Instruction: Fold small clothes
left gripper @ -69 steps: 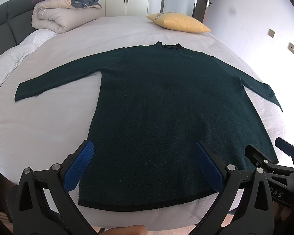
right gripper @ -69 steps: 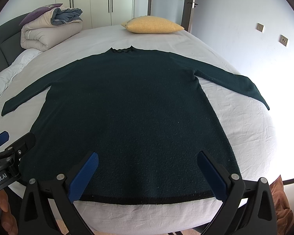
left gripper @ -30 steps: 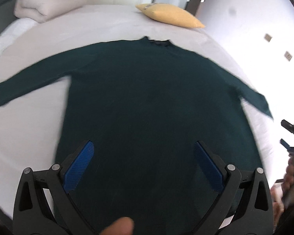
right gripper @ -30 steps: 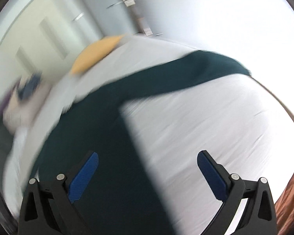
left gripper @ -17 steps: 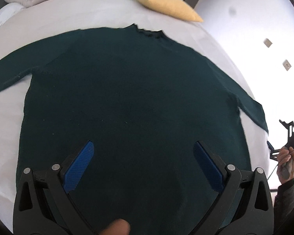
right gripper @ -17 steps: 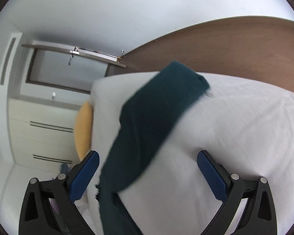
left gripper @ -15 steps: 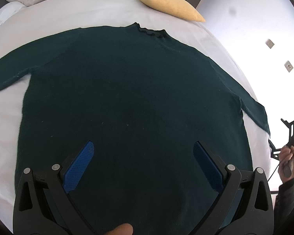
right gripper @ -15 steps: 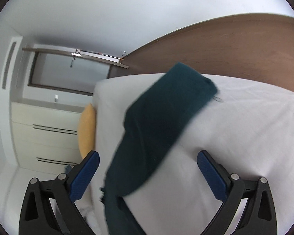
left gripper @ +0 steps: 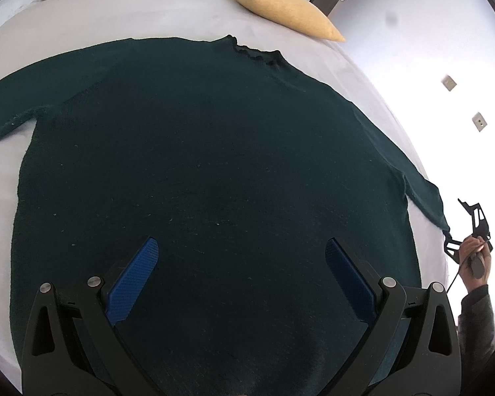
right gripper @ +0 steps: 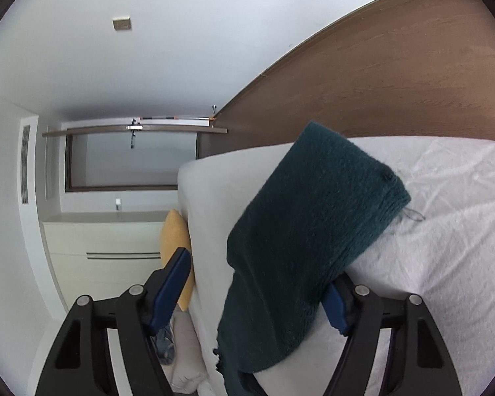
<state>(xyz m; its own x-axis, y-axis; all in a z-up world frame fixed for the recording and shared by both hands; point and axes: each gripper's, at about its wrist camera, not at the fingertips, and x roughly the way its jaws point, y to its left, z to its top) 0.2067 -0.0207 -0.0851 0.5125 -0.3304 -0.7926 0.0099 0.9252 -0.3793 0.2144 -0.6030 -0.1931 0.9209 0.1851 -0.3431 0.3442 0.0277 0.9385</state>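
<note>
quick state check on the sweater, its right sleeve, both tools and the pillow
sweater: spread flat on the bed, unfolded
right sleeve: cuff end between the right tool's pads, one pad under it
left tool: open, empty, over the sweater's lower body
right tool: closing around the sleeve, not clamped yet
yellow pillow: lying beyond the collar

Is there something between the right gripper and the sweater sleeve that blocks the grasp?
Nothing visible blocks it. The sleeve already lies between the fingers of the right gripper, whose jaws are closing around it. Only bare sheet lies beside the cuff. The left gripper hovers open over the sweater body, away from the sleeve.
</note>
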